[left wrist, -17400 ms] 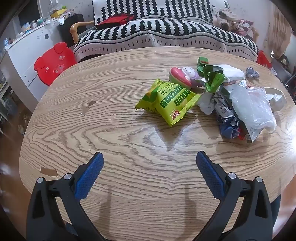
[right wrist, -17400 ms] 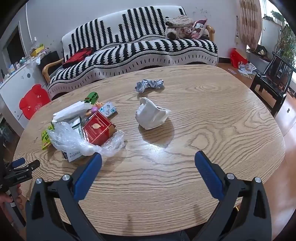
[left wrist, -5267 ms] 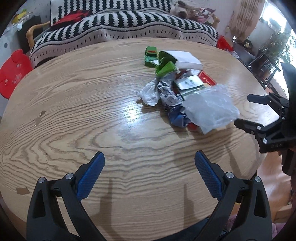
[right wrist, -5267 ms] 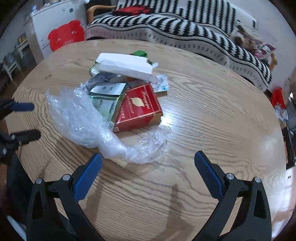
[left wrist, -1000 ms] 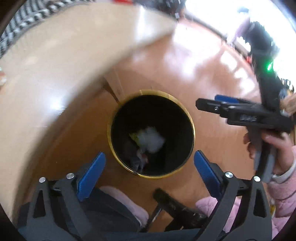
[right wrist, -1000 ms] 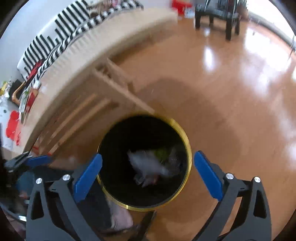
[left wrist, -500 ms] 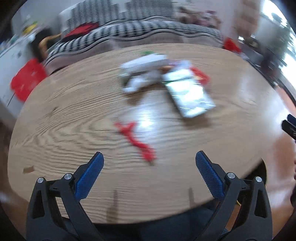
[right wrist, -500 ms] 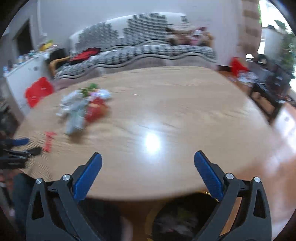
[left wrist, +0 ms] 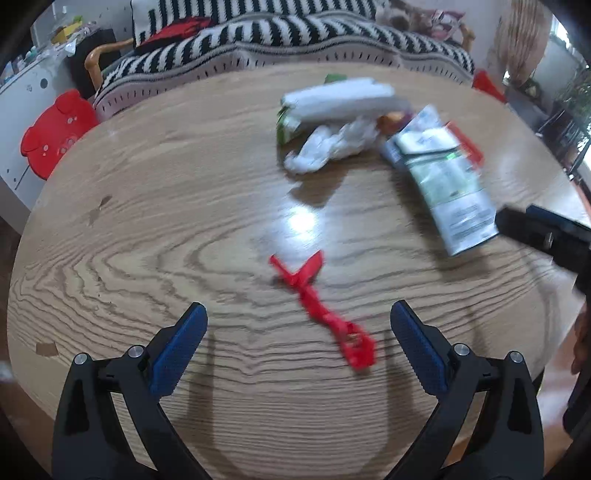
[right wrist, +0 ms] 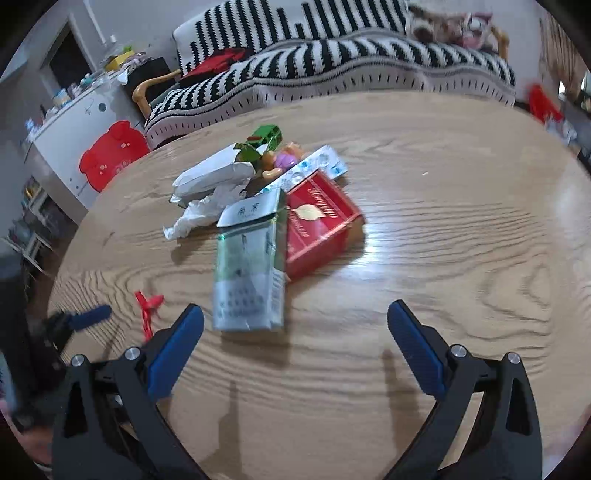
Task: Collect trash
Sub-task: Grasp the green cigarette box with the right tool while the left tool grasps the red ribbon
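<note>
trash (right wrist: 255,206) lies in a loose heap on the round wooden table (left wrist: 147,221), likely bunched there to make pick-ups easier. the heap holds one silver-green carton (right wrist: 249,273), one red box (right wrist: 319,218), one white wrapper (right wrist: 214,175), one crumpled white tissue (left wrist: 332,144), one blister strip (right wrist: 317,164) and one green scrap (right wrist: 266,136), though blur may hide more. one red twisted strip (left wrist: 319,302) lies apart, nearest the left gripper (left wrist: 298,343), which hangs wide open and empty just short of it, seemingly lined up to take it. the right gripper (right wrist: 295,343) also gapes fully, holding nothing, aimed at the carton's near end. a striped sofa (left wrist: 295,33) stands behind.
</note>
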The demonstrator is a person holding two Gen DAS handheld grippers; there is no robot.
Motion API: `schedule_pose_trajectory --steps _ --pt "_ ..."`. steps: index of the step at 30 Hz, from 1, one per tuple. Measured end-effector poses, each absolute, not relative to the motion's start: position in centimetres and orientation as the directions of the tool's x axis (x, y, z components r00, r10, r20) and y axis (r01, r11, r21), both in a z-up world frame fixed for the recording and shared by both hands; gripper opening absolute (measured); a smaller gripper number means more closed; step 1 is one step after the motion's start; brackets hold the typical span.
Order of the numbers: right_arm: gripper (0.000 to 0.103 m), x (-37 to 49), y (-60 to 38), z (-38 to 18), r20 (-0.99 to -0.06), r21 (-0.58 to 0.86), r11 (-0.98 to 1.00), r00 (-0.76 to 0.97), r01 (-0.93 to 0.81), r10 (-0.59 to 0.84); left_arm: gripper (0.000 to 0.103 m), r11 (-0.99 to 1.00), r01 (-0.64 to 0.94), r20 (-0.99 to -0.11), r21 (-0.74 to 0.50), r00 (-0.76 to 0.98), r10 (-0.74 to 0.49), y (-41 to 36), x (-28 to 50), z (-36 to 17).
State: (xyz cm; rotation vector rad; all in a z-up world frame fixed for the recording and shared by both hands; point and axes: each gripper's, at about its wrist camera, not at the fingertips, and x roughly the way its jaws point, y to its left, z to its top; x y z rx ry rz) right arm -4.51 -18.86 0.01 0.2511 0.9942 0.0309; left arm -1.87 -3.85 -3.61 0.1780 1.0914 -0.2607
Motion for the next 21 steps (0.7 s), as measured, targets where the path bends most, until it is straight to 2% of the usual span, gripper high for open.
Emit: schedule_pose_trajectory --steps 5,15,21 --pt "0.097 -2.3 -18.4 -1.7 -0.851 0.241 0.964 0.502 0.116 0.152 0.098 0.959 0.282 -0.884 -0.002 0.447 -0.133 -1.9 -1.4 -4.2" --pt "0.098 -1.6 -16.1 -2.7 -0.847 0.097 0.99 0.531 0.101 0.029 0.098 0.964 0.264 -0.876 -0.002 0.465 -0.129 -0.8 -0.9 -4.0" --pt "0.098 -2.1 -15.6 -2.6 -0.843 0.13 0.991 0.53 0.036 0.092 0.098 0.964 0.266 -0.873 0.0 0.47 -0.13 -0.8 -0.6 -4.0"
